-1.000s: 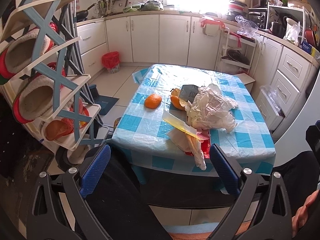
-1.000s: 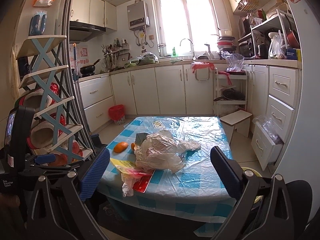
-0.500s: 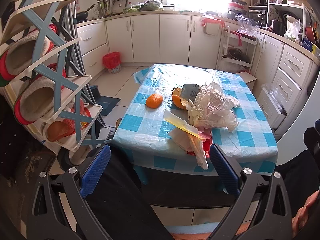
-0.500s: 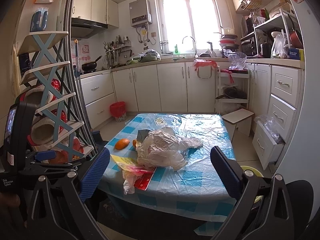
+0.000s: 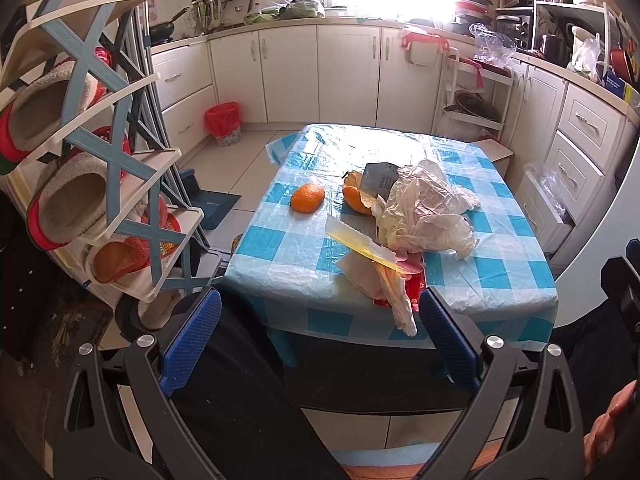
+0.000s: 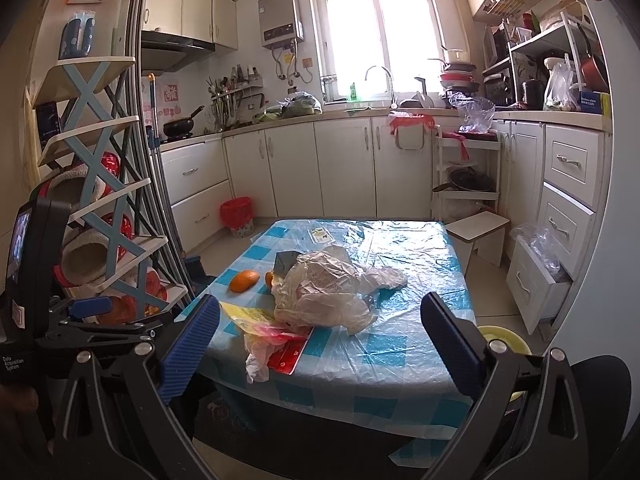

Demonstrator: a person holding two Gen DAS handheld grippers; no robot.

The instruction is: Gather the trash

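Nearest, left gripper point(image 5: 318, 340) and right gripper point(image 6: 320, 340) both hanging short of the table edge, blue-padded jaws spread wide, gripping nothing.

Just beyond, trash heaped on the low table under the blue-and-white checked plastic cloth point(image 5: 500, 264), toward its near edge. At the very lip: limp pale plastic wrapper point(image 5: 400, 304) drooping over the side, lying on a flat red packet point(image 6: 290, 354). Likely featherweight and slippery; better pinching a bunched fold than a flat face. Red packet probably stiffer, needing an edge grip where it overhangs.

Next, stiff yellow-and-white card strip point(image 5: 360, 246) lying tilted across the pile; free end looking easiest to nip.

Further in, big crumpled translucent plastic bag point(image 5: 428, 210), soft and springy, likely collapsing under the pads; taking a thick ridge of crumple seeming safest. Contents, if any, not visible.

Behind it, orange peel pieces point(image 5: 356, 200) touching a grey paper sachet point(image 5: 378, 178); peel probably light, brittle, curved. Whole orange fruit point(image 5: 307, 198) apart to the left, perhaps not trash.

Far off, on the floor by the cabinets, small bin with red liner point(image 5: 223, 122); interior not visible.
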